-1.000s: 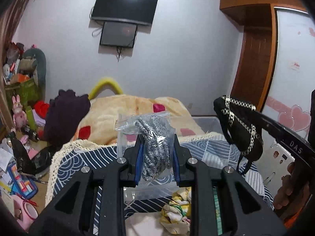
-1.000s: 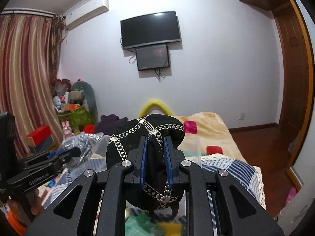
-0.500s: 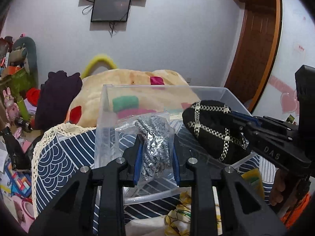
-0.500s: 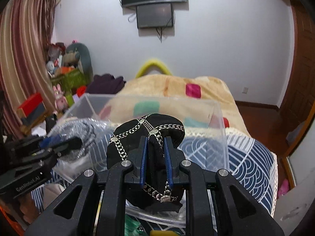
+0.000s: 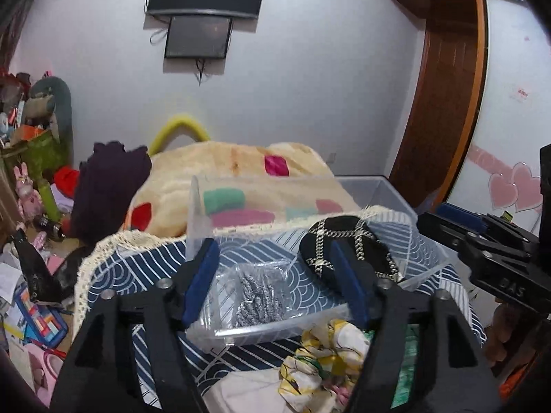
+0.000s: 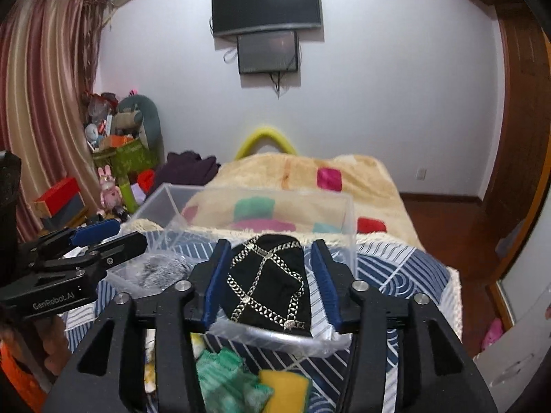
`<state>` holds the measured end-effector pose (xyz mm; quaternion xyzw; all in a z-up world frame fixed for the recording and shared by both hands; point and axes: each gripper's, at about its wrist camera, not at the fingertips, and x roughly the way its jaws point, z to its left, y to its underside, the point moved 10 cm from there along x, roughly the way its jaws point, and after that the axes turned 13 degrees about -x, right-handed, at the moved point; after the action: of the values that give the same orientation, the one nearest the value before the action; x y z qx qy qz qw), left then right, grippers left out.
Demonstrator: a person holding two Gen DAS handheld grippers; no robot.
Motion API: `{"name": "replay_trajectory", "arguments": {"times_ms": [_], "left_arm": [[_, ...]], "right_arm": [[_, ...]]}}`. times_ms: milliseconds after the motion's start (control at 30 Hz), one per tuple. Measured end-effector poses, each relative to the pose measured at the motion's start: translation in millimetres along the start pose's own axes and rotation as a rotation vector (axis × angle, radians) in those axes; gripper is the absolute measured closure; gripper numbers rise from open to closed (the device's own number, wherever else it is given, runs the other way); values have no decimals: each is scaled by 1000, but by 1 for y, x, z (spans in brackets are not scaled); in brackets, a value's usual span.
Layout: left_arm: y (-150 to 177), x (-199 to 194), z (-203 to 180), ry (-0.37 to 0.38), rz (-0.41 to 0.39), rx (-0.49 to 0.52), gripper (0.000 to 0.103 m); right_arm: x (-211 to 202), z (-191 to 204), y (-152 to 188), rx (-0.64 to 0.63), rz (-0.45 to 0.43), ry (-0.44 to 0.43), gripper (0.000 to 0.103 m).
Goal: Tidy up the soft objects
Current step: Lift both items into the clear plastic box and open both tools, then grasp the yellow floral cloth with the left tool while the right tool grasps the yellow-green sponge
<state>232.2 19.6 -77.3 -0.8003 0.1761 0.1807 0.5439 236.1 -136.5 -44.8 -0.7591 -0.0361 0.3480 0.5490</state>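
A clear plastic bin (image 5: 396,194) (image 6: 349,227) stands on the blue patterned bedspread. A bag of grey-white knit fabric (image 5: 256,296) (image 6: 156,270) lies inside it at the left. A black cap with silver chain trim (image 5: 347,244) (image 6: 267,284) lies inside at the right. My left gripper (image 5: 279,282) is open just above the bag, holding nothing. My right gripper (image 6: 270,278) is open around the cap without gripping it. Each gripper shows at the edge of the other's view.
Loose soft items lie in front of the bin: a yellow-white floral cloth (image 5: 323,361), a green knit piece (image 6: 224,375), a yellow sponge (image 6: 286,382). A beige blanket (image 6: 310,175) and dark purple garment (image 5: 106,186) lie behind. Clutter fills the floor at left.
Both grippers opened over the bin. The bag of knit fabric dropped from the left gripper and the black cap from the right; both now rest inside the bin.
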Motion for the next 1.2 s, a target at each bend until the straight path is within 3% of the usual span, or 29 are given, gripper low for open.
{"name": "replay_trajectory", "arguments": {"times_ms": [167,200,633,867,933,1100,1200], "left_arm": [[0,-26,-5,6,-50,2,1],[3,-29,-6,5,-52,3,1],[71,-12,-15,14,110,14,0],[93,8,-3,-57,137,15,0],[96,11,4,-63,137,-3,0],[96,11,10,-45,123,-30,2],[99,10,6,-24,122,-11,15]], "right_arm": [[-23,7,-8,-21,-53,18,45],[-25,8,-7,-31,-54,24,45],[-18,3,63,-24,84,57,45],[-7,1,101,33,170,14,45],[-5,2,105,34,177,4,49],[-6,11,106,41,167,-59,74],[-5,19,108,37,164,-97,78]]}}
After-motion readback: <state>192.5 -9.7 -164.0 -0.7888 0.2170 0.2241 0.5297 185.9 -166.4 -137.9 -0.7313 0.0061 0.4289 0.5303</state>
